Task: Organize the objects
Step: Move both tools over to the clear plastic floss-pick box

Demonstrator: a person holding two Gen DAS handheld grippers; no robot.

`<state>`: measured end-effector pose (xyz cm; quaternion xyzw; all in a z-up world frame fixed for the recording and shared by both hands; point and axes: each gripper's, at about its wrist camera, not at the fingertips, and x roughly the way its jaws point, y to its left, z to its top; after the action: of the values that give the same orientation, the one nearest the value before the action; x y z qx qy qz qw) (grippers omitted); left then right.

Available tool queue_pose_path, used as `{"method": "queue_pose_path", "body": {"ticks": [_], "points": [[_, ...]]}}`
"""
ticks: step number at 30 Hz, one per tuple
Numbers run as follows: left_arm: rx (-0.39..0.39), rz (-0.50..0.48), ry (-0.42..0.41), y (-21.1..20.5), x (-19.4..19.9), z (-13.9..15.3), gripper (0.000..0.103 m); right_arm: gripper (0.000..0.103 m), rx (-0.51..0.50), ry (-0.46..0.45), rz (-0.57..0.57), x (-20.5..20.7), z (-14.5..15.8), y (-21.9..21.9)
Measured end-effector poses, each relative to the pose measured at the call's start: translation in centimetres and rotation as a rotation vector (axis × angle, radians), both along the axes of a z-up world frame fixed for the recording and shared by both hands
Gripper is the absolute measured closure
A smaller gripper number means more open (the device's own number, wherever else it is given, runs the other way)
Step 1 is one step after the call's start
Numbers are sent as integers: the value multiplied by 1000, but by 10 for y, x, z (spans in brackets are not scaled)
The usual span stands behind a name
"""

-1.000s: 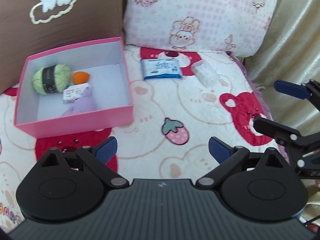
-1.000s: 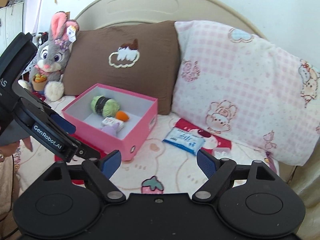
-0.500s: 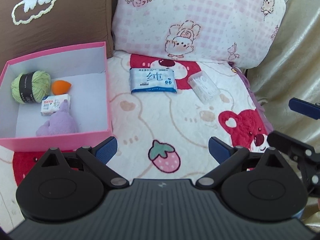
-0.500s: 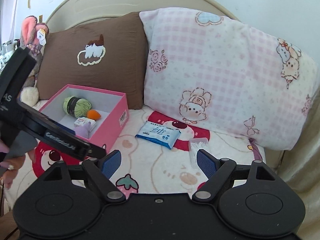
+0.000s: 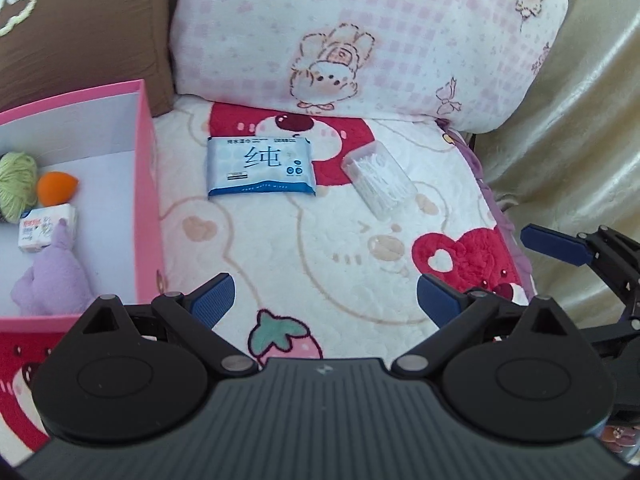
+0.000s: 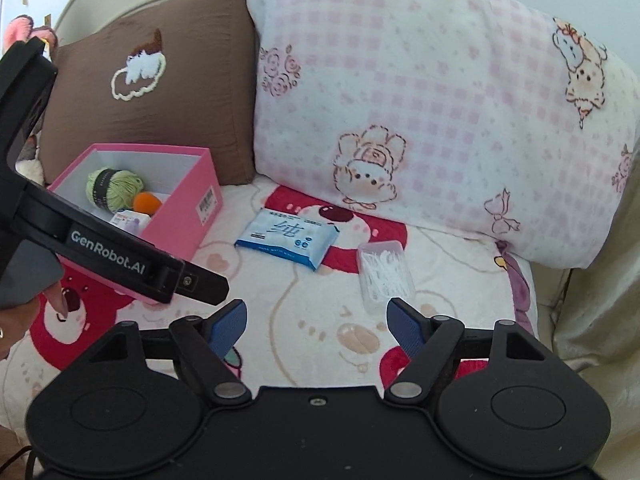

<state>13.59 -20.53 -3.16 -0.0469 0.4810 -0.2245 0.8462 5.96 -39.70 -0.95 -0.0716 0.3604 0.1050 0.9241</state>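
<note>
On the bed, a cartoon-print blanket (image 5: 304,248) carries a pink box (image 5: 148,200) at the left, with its open top showing green yarn (image 5: 16,184), an orange ball (image 5: 56,188), a small tissue pack (image 5: 48,228) and a purple plush (image 5: 52,280) inside. To the right of the box wall, apart from it, a blue wet-wipe pack (image 5: 260,172) lies flat. Just beside that lies a clear box of cotton swabs (image 5: 378,184), tilted, near the blanket's right edge, where a beige cover (image 5: 560,140) falls away. A brown pillow (image 6: 160,92) and a pink checked pillow (image 6: 420,100) close off the back.

The left claw (image 5: 324,300) stands wide with nothing between its pads, over open blanket in front of the wipes. The right claw (image 6: 316,326) is fairly wide and closing, empty, with the swab box just beyond its right fingertip. Bare blanket lies between the two packs and both claws.
</note>
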Motion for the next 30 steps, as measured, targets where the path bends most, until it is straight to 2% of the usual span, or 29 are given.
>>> {"method": "queue_pose_path", "body": {"ticks": [6, 10, 16, 22, 25, 30], "points": [[-4, -34, 16, -24, 18, -14, 6, 24, -45, 17, 24, 15, -18, -4], [-33, -41, -1, -34, 28, -24, 8, 23, -87, -6, 63, 24, -31, -7], [-108, -42, 3, -45, 44, -43, 8, 23, -123, 23, 58, 45, -62, -19], [-141, -42, 15, -57, 60, -66, 8, 23, -179, 31, 65, 60, -87, -28], [-163, -39, 35, -62, 67, -77, 8, 23, -185, 41, 65, 66, -94, -31], [-183, -47, 22, -72, 74, -90, 8, 22, -192, 52, 72, 76, -103, -35]]}}
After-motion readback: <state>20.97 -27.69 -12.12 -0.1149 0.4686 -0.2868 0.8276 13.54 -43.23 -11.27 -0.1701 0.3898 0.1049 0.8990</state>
